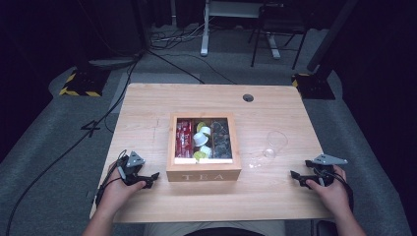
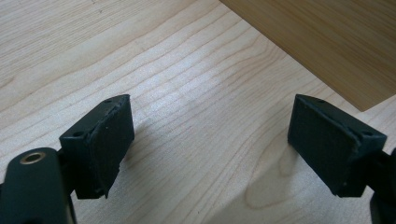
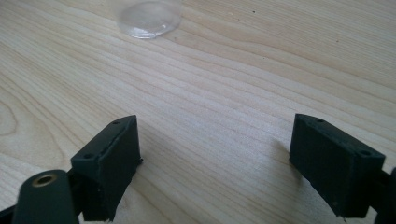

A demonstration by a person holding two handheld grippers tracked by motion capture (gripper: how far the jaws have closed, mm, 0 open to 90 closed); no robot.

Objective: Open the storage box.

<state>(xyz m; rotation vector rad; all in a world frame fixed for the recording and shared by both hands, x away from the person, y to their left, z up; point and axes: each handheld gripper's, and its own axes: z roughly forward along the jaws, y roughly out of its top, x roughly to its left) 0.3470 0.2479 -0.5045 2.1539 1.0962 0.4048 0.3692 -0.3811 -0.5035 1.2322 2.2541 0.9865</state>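
From above, the tea box [image 1: 203, 147] sits mid-desk [image 1: 147, 103], glass [image 1: 275, 142] to its right. Left gripper [image 2: 210, 140] and right gripper [image 3: 215, 154] views show fingers apart, empty.

Wooden tea box [image 1: 203, 174], glass lid closed, centred on tabletop [image 1: 147, 103]; clear glass [image 1: 275, 143] upright to its right.

Light wooden table [image 1: 147, 103] with a round cable hole [image 1: 248, 98], grey carpeted floor [image 1: 44, 147], black cables [image 1: 64, 152] trailing across it, yellow-and-black striped stand bases [image 1: 78, 86], white desk leg [image 1: 204, 29], dark chair frame [image 1: 278, 29], dim surroundings
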